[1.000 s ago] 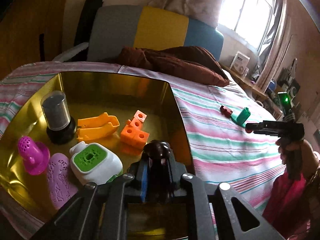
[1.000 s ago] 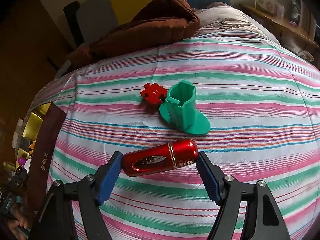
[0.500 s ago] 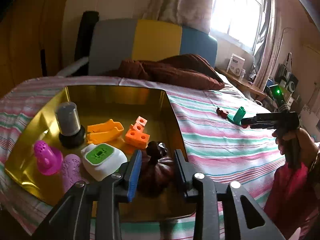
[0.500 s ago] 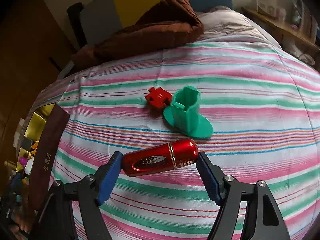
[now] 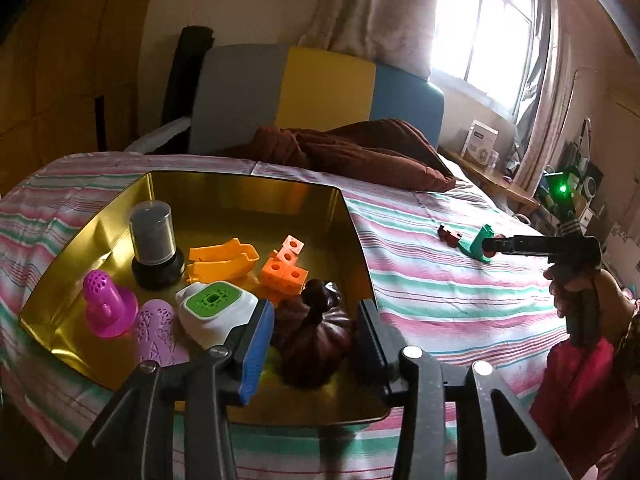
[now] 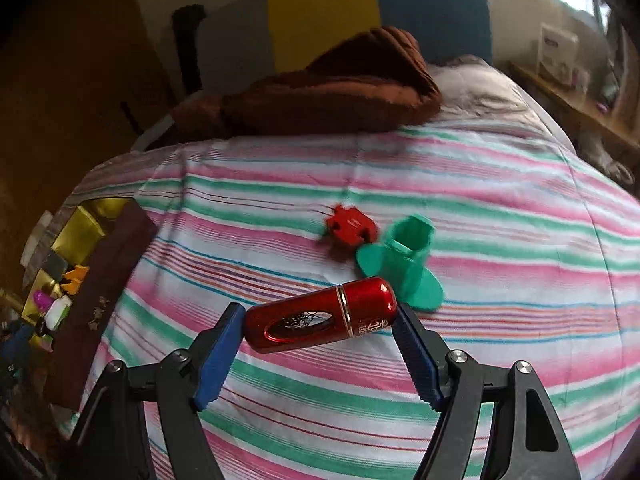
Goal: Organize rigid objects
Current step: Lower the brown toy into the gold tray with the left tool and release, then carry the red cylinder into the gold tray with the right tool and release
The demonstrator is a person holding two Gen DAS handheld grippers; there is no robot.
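While tongs [image 6: 320,344] grip one capsule [image 6: 320,320]: two pieces [image 6: 352,226] loose.

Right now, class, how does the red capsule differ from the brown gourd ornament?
The red capsule is shiny red metal, a smooth cylinder lying crosswise; the brown gourd ornament is dark brown, bulbous and upright. The capsule is gripped in the right claw above the striped bedspread; the gourd stands in the gold tin, between the opening left claw.

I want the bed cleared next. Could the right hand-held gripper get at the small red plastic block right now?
Probably not yet. The right hand-held gripper is shut on a glossy red metal capsule, which fills its jaws. The small red plastic block lies unobstructed on the striped bedsheet, beside a green plastic stand.
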